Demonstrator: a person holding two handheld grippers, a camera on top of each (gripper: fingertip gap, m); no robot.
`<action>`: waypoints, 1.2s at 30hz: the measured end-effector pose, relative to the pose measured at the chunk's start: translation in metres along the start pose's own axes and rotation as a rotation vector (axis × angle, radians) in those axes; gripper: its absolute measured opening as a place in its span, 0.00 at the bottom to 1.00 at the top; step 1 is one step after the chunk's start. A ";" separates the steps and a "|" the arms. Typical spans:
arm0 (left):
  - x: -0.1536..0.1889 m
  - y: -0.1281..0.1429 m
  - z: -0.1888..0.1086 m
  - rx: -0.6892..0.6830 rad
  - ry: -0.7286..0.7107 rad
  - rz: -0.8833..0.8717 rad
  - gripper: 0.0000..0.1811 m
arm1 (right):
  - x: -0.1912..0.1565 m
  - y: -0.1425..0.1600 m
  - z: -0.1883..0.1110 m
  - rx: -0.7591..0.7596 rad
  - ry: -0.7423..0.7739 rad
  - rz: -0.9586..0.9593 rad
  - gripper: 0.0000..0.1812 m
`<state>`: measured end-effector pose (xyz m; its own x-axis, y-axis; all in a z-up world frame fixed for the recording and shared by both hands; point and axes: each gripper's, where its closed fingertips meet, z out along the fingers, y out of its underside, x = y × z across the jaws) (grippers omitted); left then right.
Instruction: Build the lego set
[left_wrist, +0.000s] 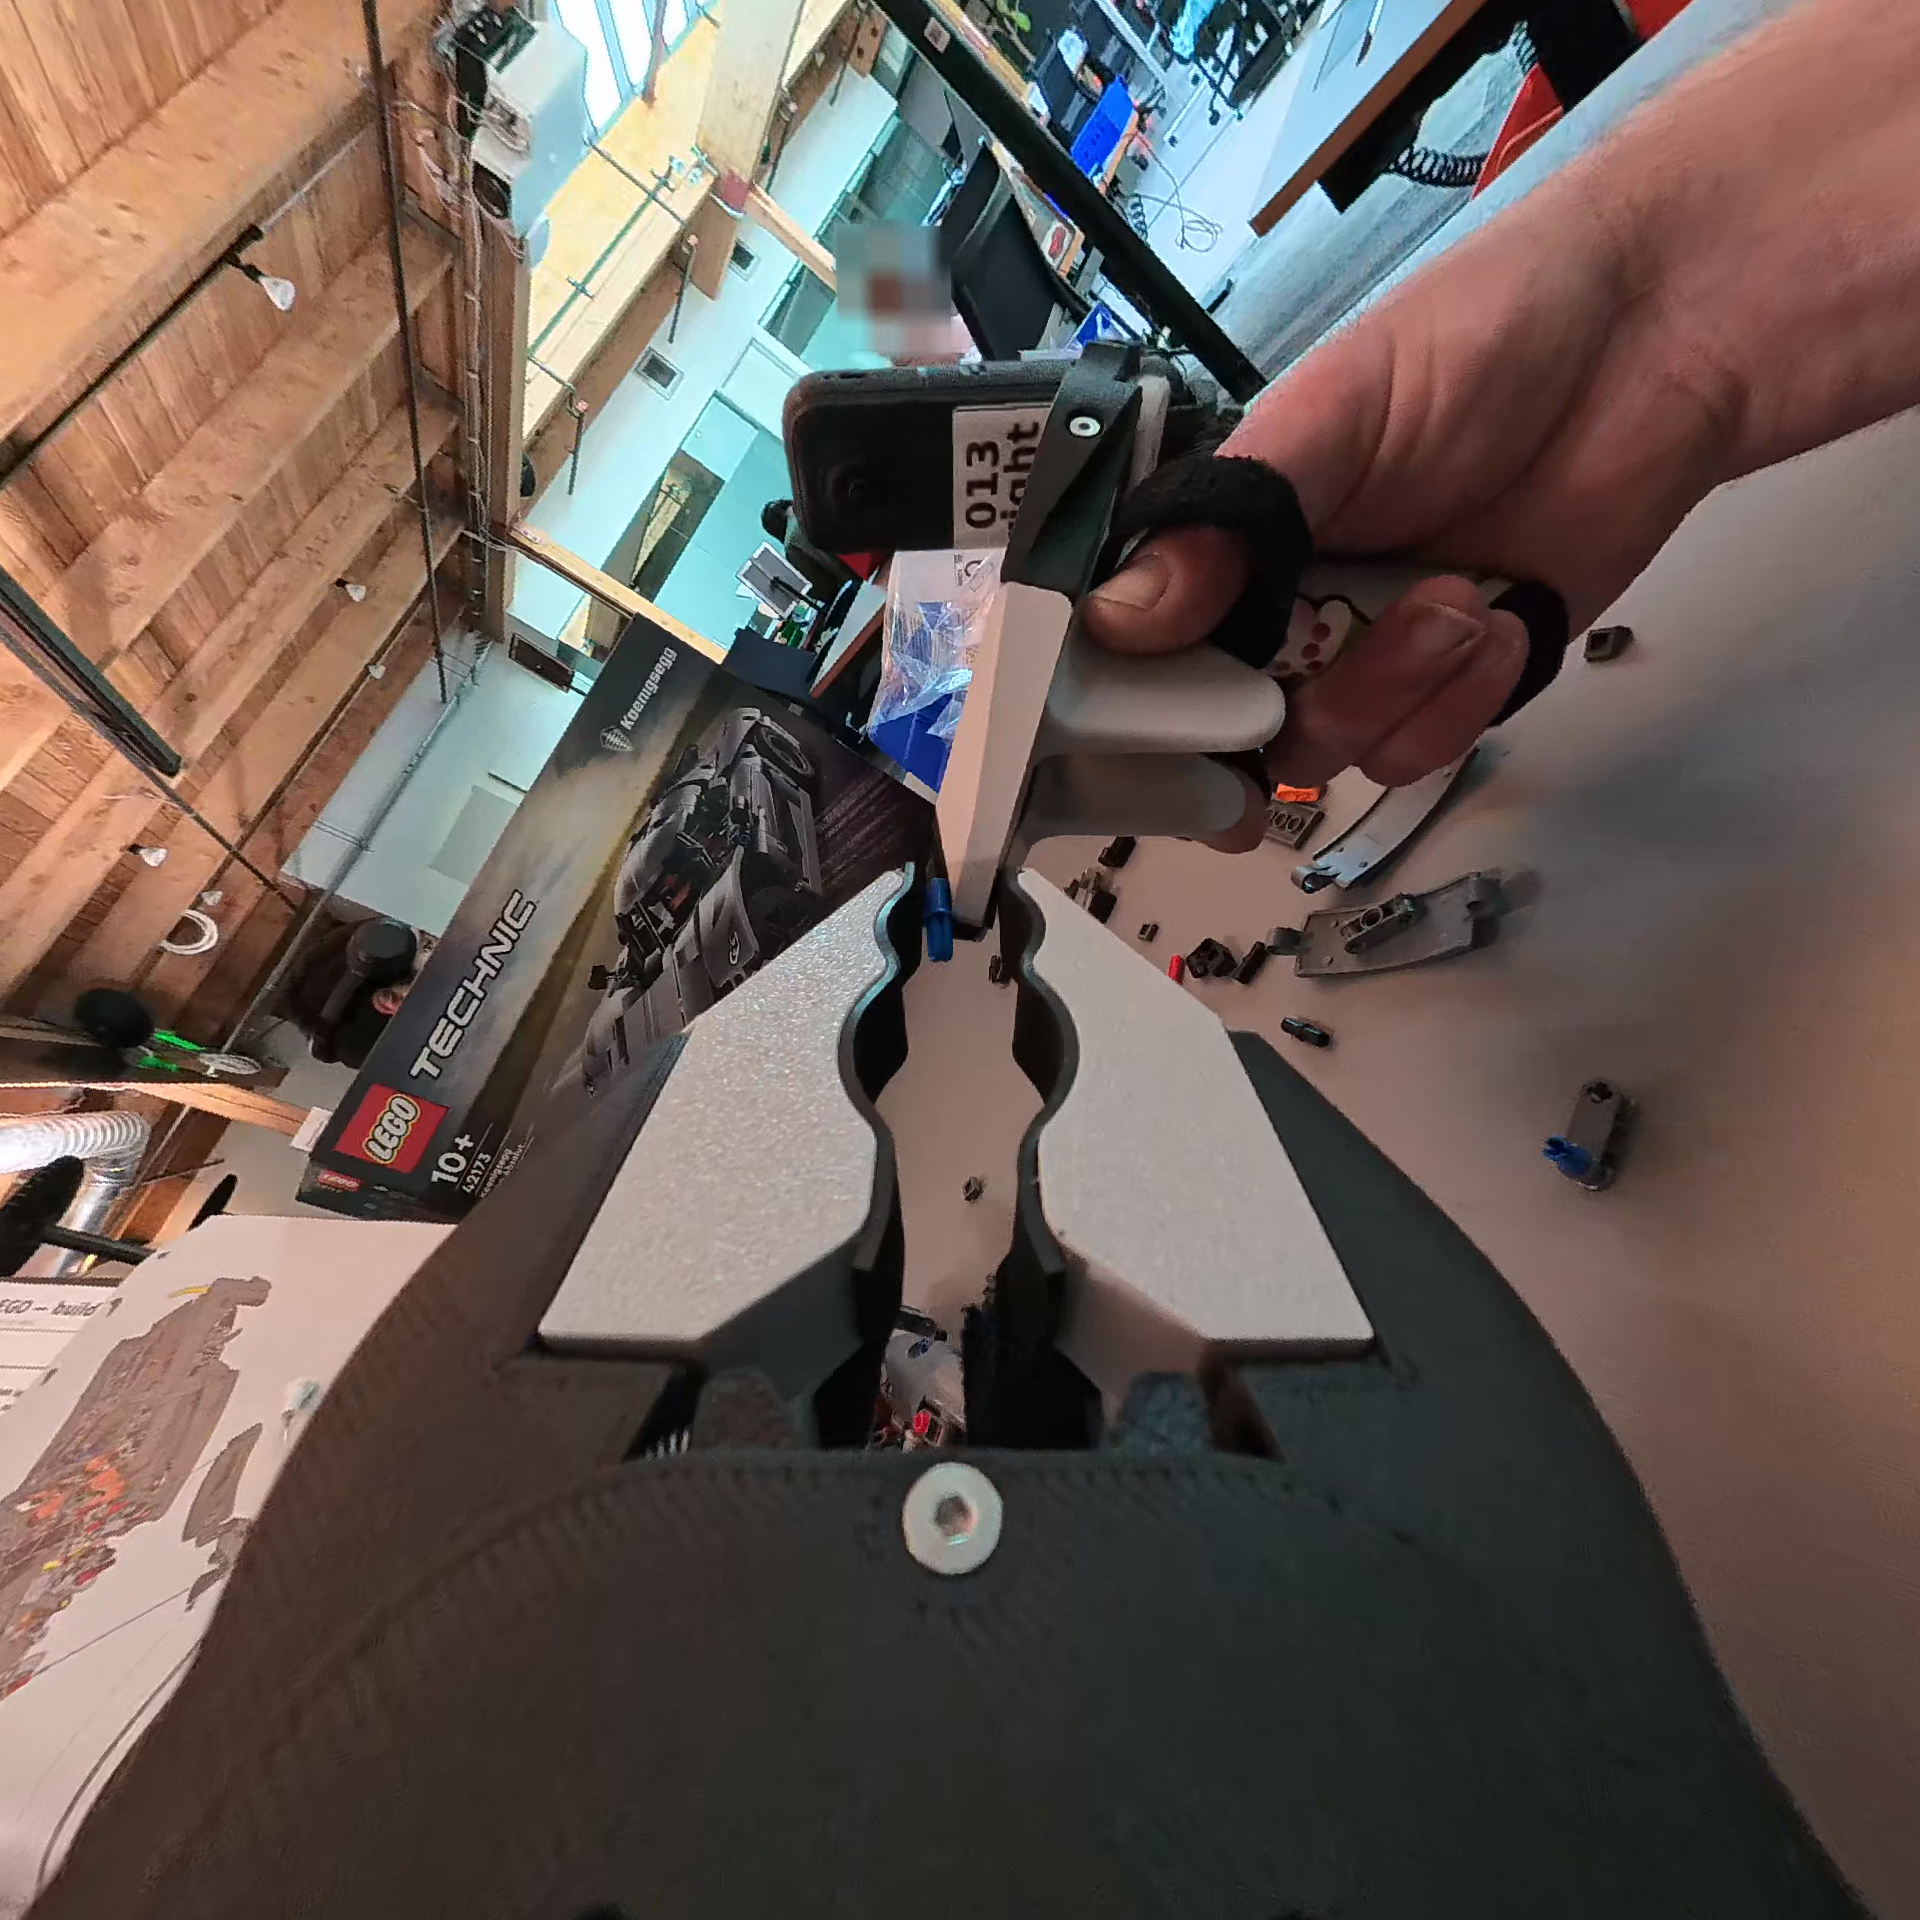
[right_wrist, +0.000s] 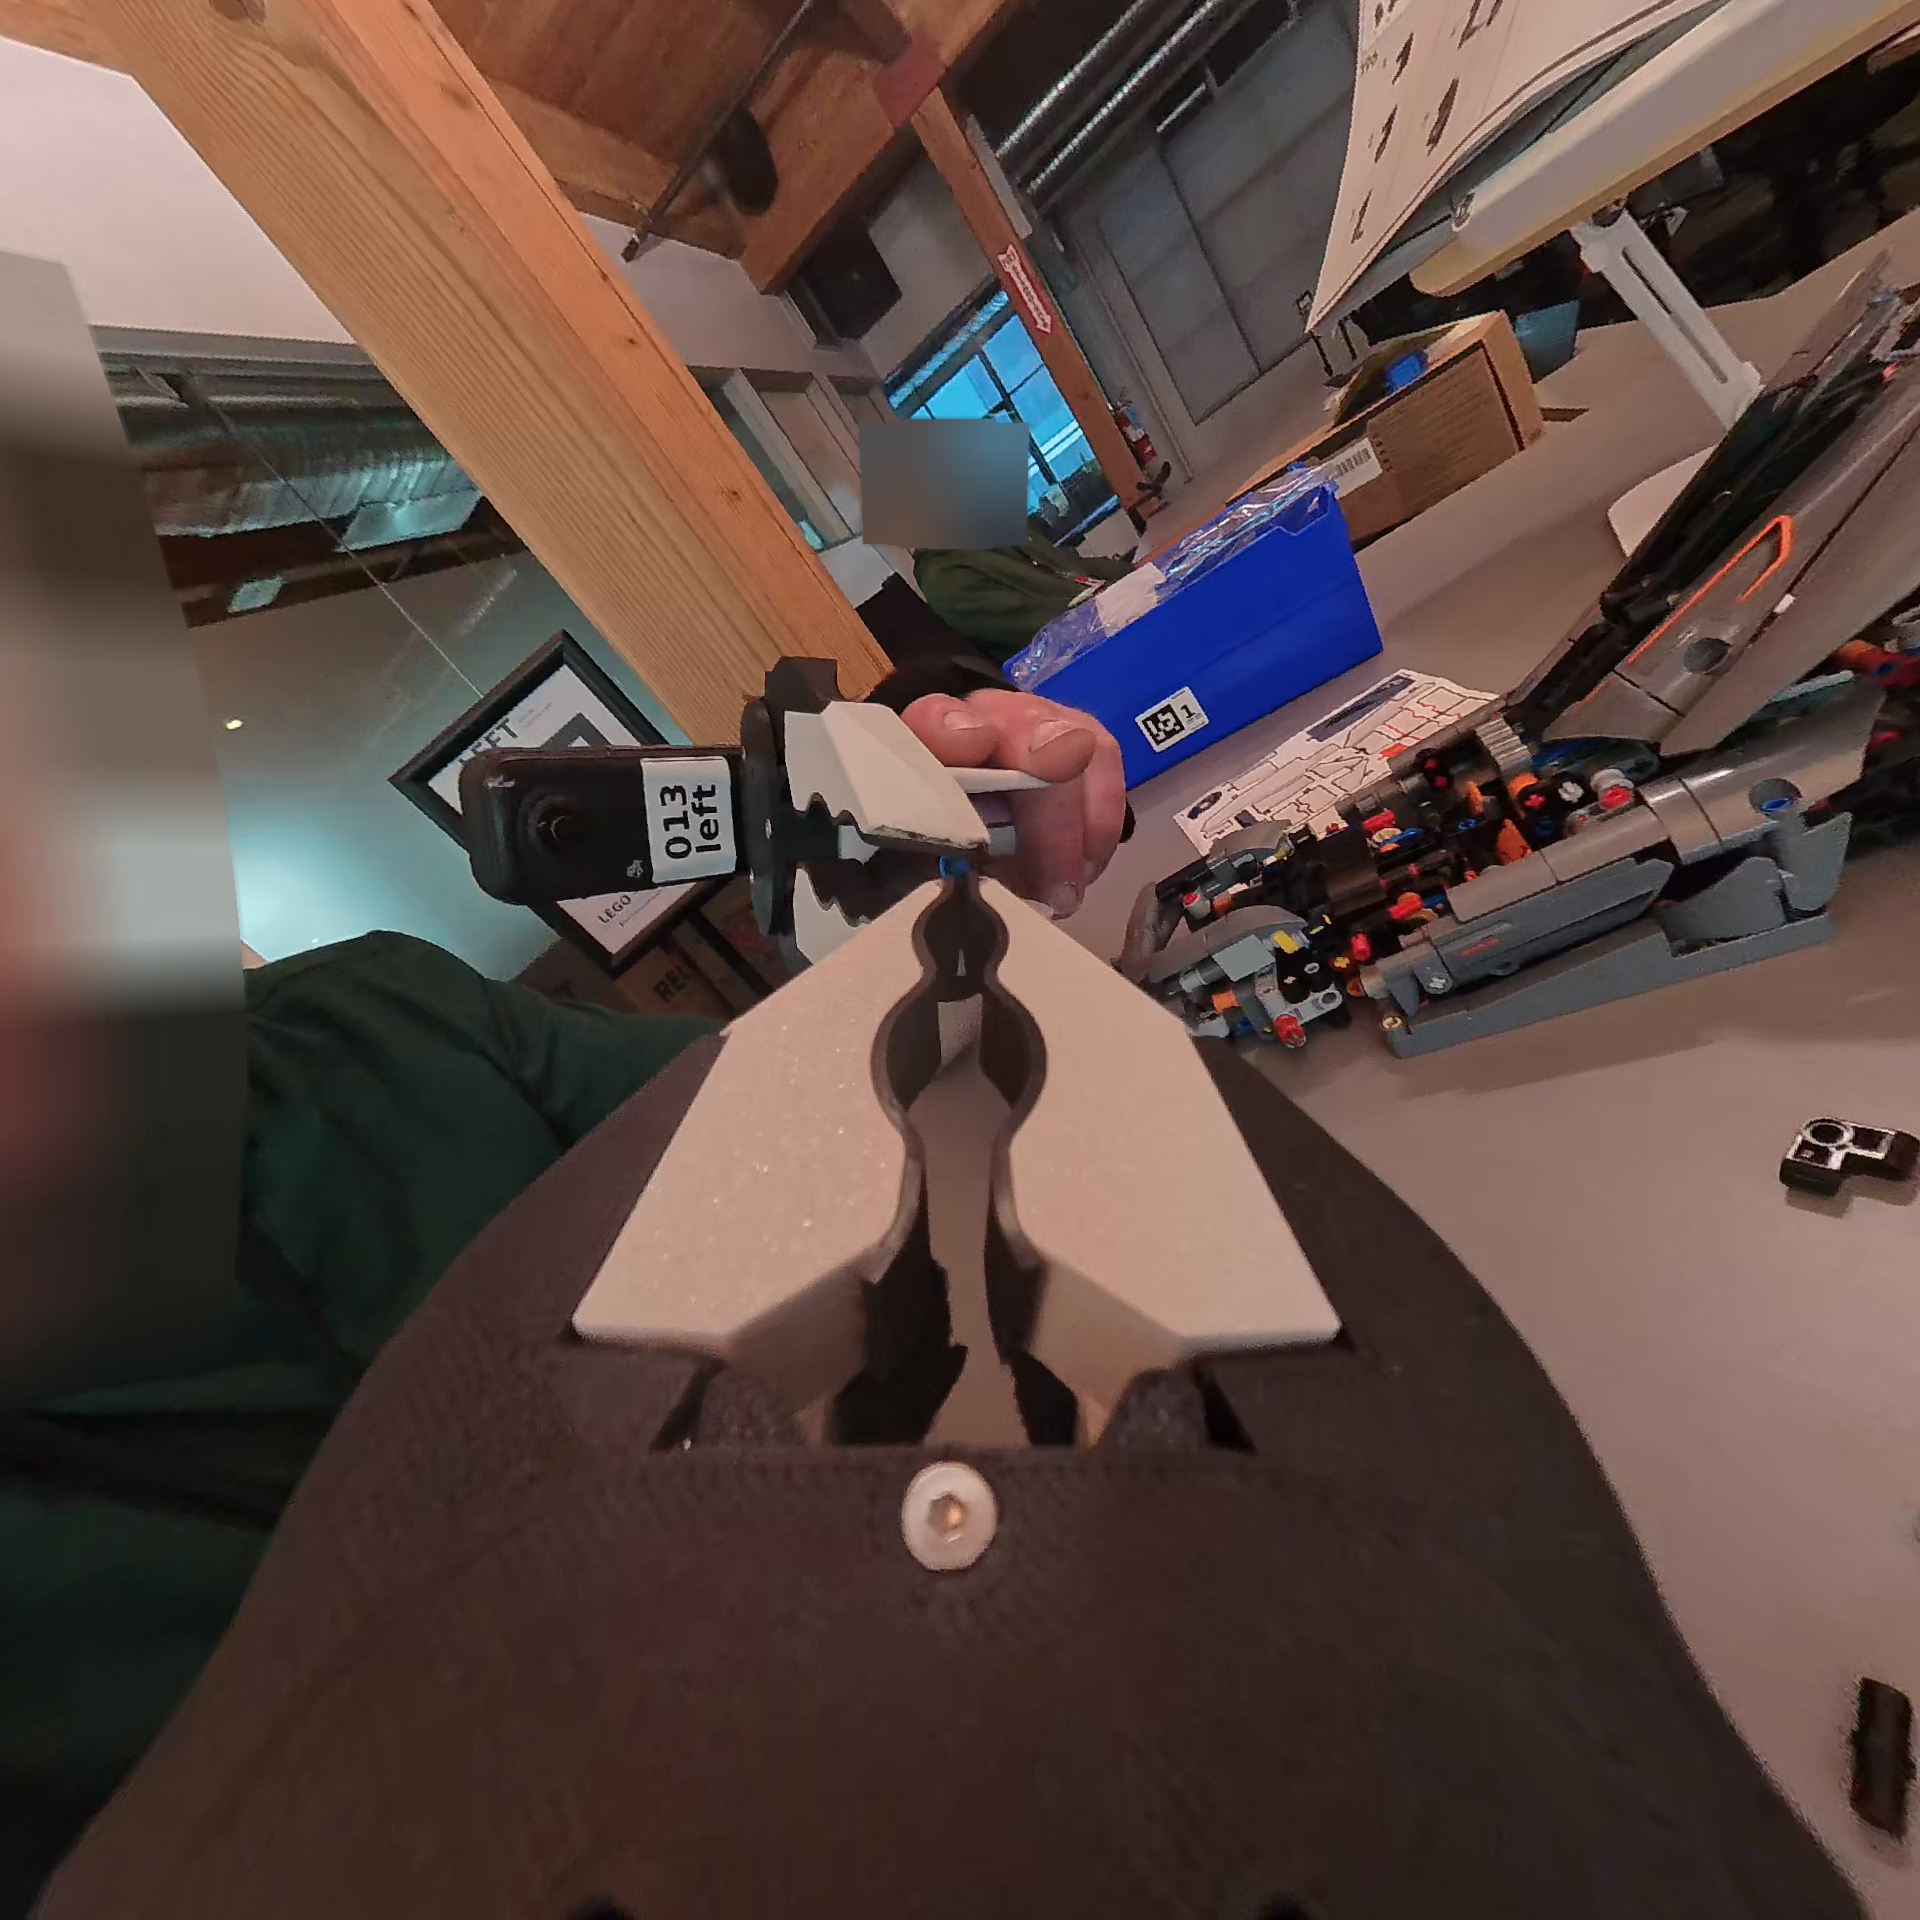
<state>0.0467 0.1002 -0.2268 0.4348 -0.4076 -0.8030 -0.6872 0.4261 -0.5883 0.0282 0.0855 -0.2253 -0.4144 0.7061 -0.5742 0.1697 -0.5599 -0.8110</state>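
Note:
My right gripper (right_wrist: 961, 885) is shut on a small blue pin (right_wrist: 951, 864) that pokes out past its tips. In the left wrist view it comes down from above, held by a hand, and its tips (left_wrist: 977, 912) reach between my left gripper's fingertips. The blue pin (left_wrist: 938, 914) lies against the inner face of the left finger. My left gripper (left_wrist: 961, 894) has its jaws a little apart around the pin and the right tips. It also shows in the right wrist view (right_wrist: 914, 842), with a small grey part (right_wrist: 1003, 840) at its upper fingertip. Both grippers are above the grey table (left_wrist: 1558, 1351).
A part-built grey car model (right_wrist: 1507, 862), a sticker sheet (right_wrist: 1340, 748) and a blue bin (right_wrist: 1247, 644) are on the table. Loose parts lie around: a grey panel (left_wrist: 1392, 925), a curved panel (left_wrist: 1392, 821), a black connector (right_wrist: 1849, 1153). The set box (left_wrist: 582, 935) and booklet (left_wrist: 104, 1455) are at the left. The tips of both grippers are at nearly the same place. Both grippers' tips are roughly 15 cm from the grey panel (left_wrist: 1392, 925).

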 end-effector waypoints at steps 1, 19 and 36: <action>-0.001 -0.001 0.000 0.007 -0.005 -0.012 0.07 | -0.001 -0.001 0.000 0.008 -0.012 0.007 0.00; -0.012 -0.002 0.005 -0.007 -0.115 -0.015 0.05 | -0.004 -0.016 -0.004 0.138 -0.077 0.085 0.03; -0.014 0.003 0.010 -0.031 -0.162 0.024 0.07 | 0.006 -0.018 -0.010 0.141 0.008 0.040 0.01</action>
<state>0.0445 0.1148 -0.2185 0.5048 -0.2611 -0.8228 -0.7149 0.4077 -0.5680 0.0314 0.1038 -0.2153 -0.4028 0.6852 -0.6069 0.0581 -0.6425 -0.7640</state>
